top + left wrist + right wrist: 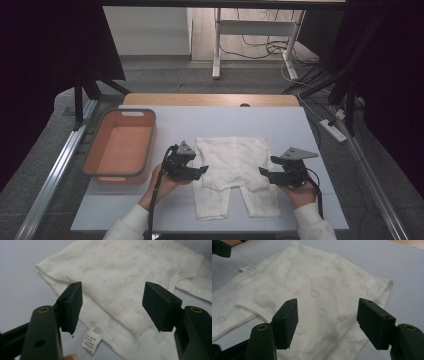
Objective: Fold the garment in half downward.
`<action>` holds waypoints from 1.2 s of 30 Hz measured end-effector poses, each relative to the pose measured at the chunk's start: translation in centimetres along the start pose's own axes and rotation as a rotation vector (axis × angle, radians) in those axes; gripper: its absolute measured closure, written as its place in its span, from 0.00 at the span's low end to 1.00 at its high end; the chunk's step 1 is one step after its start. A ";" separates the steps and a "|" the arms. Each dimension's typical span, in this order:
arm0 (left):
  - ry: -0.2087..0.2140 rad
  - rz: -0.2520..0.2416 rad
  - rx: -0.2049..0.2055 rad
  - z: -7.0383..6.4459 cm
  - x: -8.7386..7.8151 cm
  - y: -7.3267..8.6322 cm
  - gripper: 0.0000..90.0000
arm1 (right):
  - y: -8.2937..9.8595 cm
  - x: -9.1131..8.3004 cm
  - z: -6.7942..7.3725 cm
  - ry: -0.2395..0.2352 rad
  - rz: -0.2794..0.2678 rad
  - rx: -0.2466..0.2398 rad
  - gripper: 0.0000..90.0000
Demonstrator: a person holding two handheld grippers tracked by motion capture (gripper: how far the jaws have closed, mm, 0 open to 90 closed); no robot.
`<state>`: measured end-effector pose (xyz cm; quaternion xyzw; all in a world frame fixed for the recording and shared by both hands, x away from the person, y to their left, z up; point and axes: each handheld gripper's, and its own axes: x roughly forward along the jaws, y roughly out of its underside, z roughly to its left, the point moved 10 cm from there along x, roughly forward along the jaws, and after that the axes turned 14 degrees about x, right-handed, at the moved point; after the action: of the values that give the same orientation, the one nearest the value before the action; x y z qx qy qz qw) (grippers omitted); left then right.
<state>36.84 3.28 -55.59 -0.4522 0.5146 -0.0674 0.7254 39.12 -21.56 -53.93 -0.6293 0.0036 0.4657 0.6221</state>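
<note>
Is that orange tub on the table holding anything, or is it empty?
Empty. The high view looks straight into the tub and shows only its bare orange floor; the white garment lies outside it, on the table.

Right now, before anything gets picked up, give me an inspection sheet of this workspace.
Surface: pale sheet covering a wooden table, flat.
Job's things: white baby garment lying flat mid-table, legs toward the person, faint cloud print, care label at its edge; orange basin at the left, nothing seen inside.
Clutter: nothing seen.
Grippers: left claw open at the garment's left edge; right claw open at its right edge; neither is holding cloth.
Cables: one black cable trails from each claw.
Surroundings: dark curtains on both sides, desk legs, floor cables and a power strip beyond.
</note>
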 end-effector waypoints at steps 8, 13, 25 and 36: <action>0.016 0.027 0.005 -1.4 0.2 1.1 0.37 | 1.8 -0.4 1.3 -0.011 0.034 -0.024 0.36; 0.031 0.050 0.015 -2.2 0.6 1.6 0.37 | 2.9 -0.8 1.9 -0.014 0.058 -0.038 0.36; 0.054 0.095 0.025 -3.1 1.7 2.5 0.37 | 5.0 -0.2 2.4 -0.015 0.125 -0.059 0.36; 0.070 0.138 0.013 -3.5 3.0 3.2 0.42 | 5.5 0.5 2.0 0.037 0.155 -0.084 0.42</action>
<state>34.20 1.42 -60.20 -0.4081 0.5691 -0.0362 0.7129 35.06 -20.89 -58.11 -0.6612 0.0440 0.5005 0.5572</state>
